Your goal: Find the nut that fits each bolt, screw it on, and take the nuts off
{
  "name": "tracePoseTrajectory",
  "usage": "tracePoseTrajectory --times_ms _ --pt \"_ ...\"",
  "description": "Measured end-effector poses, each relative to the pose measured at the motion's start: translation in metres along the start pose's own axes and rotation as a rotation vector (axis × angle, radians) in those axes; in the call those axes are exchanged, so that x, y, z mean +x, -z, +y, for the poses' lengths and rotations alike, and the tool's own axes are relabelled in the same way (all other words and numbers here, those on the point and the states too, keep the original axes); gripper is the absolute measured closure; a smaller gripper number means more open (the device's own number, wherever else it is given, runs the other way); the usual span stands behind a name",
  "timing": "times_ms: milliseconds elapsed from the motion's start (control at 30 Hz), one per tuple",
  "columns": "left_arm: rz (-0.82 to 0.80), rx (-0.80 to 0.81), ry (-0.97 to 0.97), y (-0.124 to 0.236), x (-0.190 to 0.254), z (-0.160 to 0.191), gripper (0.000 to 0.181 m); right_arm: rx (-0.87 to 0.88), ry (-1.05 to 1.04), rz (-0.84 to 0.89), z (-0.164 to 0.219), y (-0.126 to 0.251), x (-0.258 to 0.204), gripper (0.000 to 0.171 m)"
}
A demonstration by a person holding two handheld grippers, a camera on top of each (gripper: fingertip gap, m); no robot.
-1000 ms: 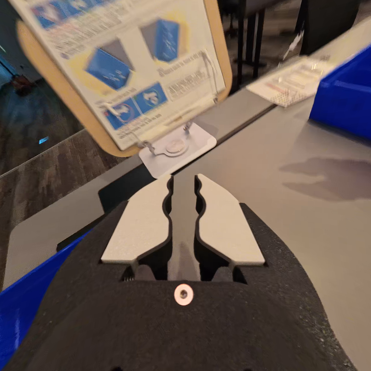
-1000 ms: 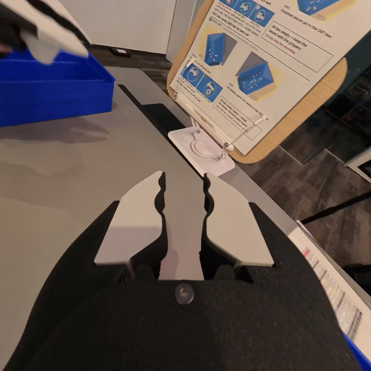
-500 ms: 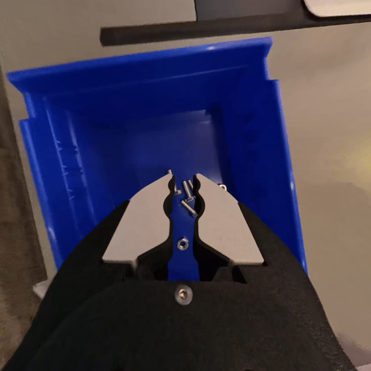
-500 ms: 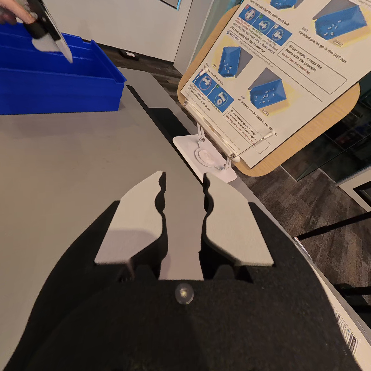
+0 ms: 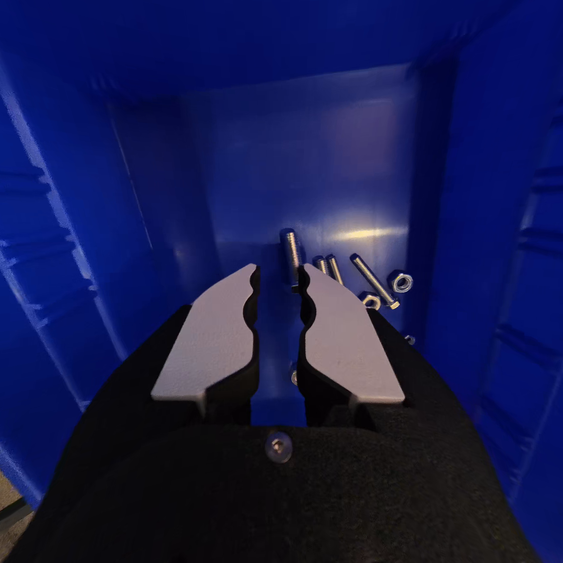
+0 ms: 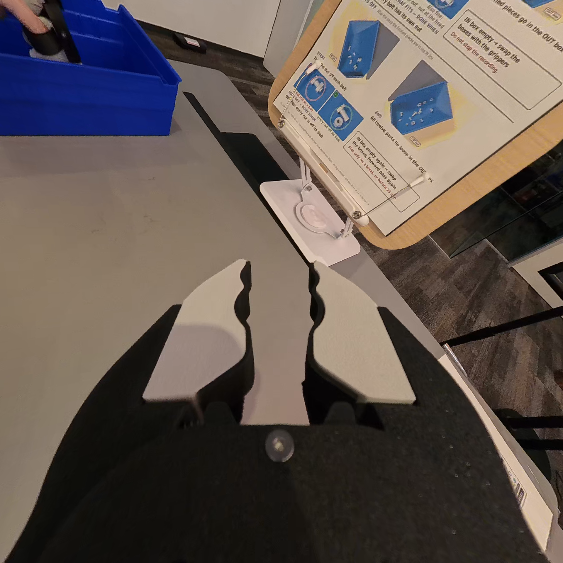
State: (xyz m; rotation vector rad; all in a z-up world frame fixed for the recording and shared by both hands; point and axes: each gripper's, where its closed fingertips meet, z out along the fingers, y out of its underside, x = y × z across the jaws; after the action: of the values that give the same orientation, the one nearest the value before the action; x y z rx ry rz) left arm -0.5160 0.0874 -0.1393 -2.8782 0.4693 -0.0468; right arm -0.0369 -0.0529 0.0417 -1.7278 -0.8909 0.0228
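Bolts: thick bolt at 12 o'clock off left tool tips; others with nuts at 2 o'clock, on blue bin floor.
Left tool: spread, empty.
Right tool: spread, empty, over desk.

Left gripper: inside the blue bin, jaws apart, empty.
Thick bolt: just past the fingertips, part hidden by the right finger.
Long bolt: near the bin's right wall, between two nuts.
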Motion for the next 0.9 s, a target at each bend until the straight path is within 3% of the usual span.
tracePoseTrajectory --times_ms 200,433,667,800,900 --pt "0.034 0.001 -0.023 -0.001 0.006 -0.001 0.169 -0.025 0.008 -0.002 0.005 -0.003 0.000 0.136" --pt "0.098 -0.031 -0.019 -0.009 0.014 0.004 0.163 -0.043 0.015 -0.001 0.008 -0.005 -0.001 0.136" --pt "0.066 -0.001 -0.037 -0.008 0.008 -0.003 0.171 -0.057 0.036 -0.004 0.010 -0.007 -0.005 0.136" --pt "0.182 0.166 -0.072 0.035 0.038 -0.025 0.172 -0.057 0.059 -0.009 0.009 -0.010 -0.008 0.137" --pt "0.369 0.367 -0.247 0.094 0.115 -0.044 0.172 -0.056 0.058 -0.028 0.007 -0.011 -0.012 0.137"
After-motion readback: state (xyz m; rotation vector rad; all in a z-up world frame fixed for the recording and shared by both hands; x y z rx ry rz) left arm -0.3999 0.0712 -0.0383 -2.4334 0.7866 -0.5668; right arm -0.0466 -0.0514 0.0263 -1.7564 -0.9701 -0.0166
